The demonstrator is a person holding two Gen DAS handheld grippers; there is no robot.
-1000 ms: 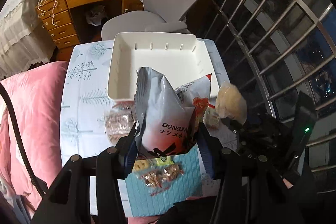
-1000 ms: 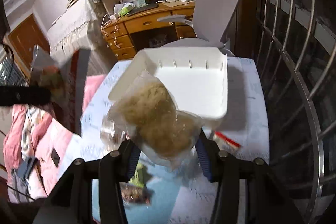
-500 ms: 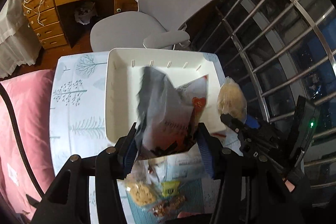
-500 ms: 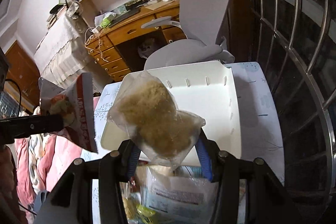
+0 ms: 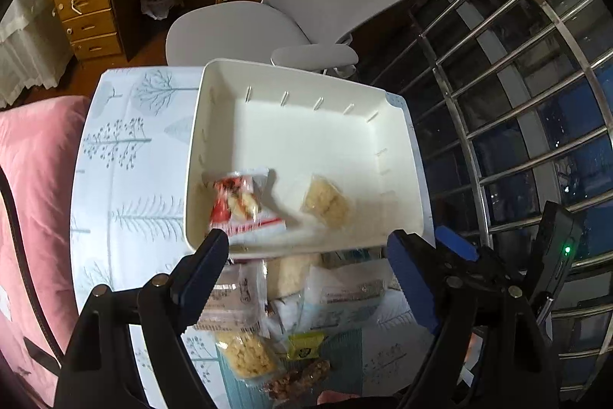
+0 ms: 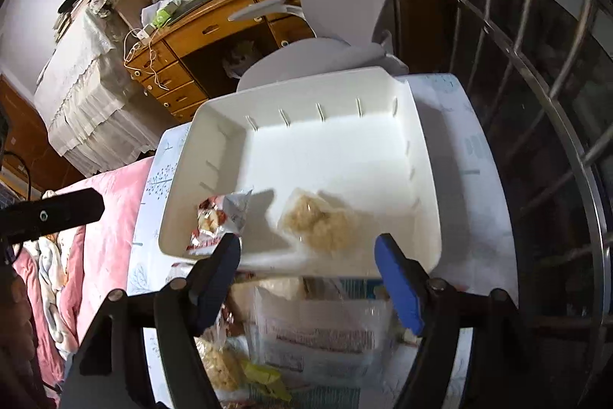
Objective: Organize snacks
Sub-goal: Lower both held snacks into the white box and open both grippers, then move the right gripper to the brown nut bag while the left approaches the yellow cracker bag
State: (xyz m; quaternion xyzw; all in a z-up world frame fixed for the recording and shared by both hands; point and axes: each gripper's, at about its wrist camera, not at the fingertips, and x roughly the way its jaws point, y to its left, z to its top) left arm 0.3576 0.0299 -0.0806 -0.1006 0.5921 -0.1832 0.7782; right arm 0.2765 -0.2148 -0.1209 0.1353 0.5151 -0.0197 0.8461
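A white bin (image 5: 306,79) (image 6: 421,148) stands on the tree-print table. A red and silver snack bag (image 5: 241,204) (image 6: 216,221) lies in its near left part. A clear pack of tan puffed snack (image 5: 325,204) (image 6: 322,223) lies beside it. My left gripper (image 5: 306,248) is open and empty above the bin's near rim. My right gripper (image 6: 306,252) is open and empty, also above the near rim. The right gripper also shows in the left wrist view at right. A pile of loose snack packs (image 5: 268,340) (image 6: 306,332) lies on the table just below both grippers.
A grey office chair (image 5: 306,10) stands beyond the bin, with a wooden desk (image 6: 214,25) behind it. A metal window grille (image 5: 517,102) runs along the right. A pink quilt (image 5: 34,198) lies to the left of the table.
Both grippers opened. The red and silver bag dropped from the left and the tan pack from the right; both now lie in the bin. Both views shifted forward.
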